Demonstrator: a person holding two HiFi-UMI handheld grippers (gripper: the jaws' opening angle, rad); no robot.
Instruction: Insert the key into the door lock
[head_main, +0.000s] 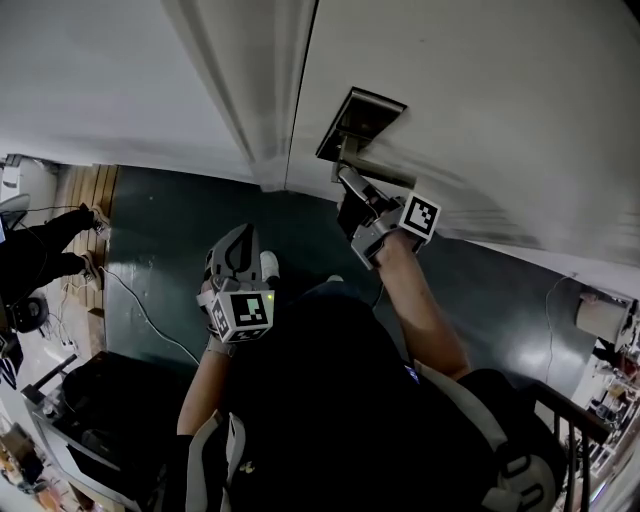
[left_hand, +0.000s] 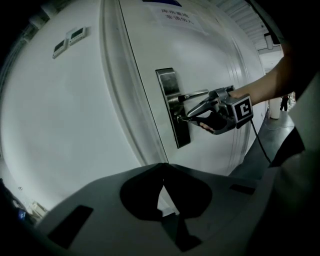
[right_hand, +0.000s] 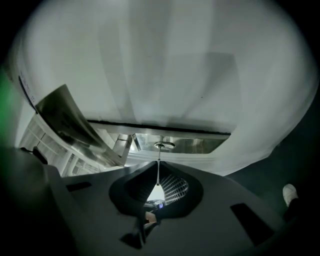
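Observation:
A steel lock plate (head_main: 360, 120) with a lever handle (left_hand: 192, 96) is set in the white door (head_main: 480, 110). My right gripper (head_main: 345, 180) is up against that plate, shut on a thin key (right_hand: 158, 170). The key's blade runs straight from the jaws to the round keyhole (right_hand: 161, 145), and its tip is at the hole. In the left gripper view the right gripper (left_hand: 186, 117) meets the lock plate (left_hand: 172, 107) just below the handle. My left gripper (head_main: 240, 255) hangs lower and well back from the door, its jaws shut with nothing between them (left_hand: 161, 167).
The door frame (head_main: 265, 120) runs left of the lock. A person in dark clothes (head_main: 40, 250) stands at the far left, near a cable (head_main: 140, 310) on the dark floor. A black case (head_main: 90, 410) sits lower left, and a railing (head_main: 570, 420) lower right.

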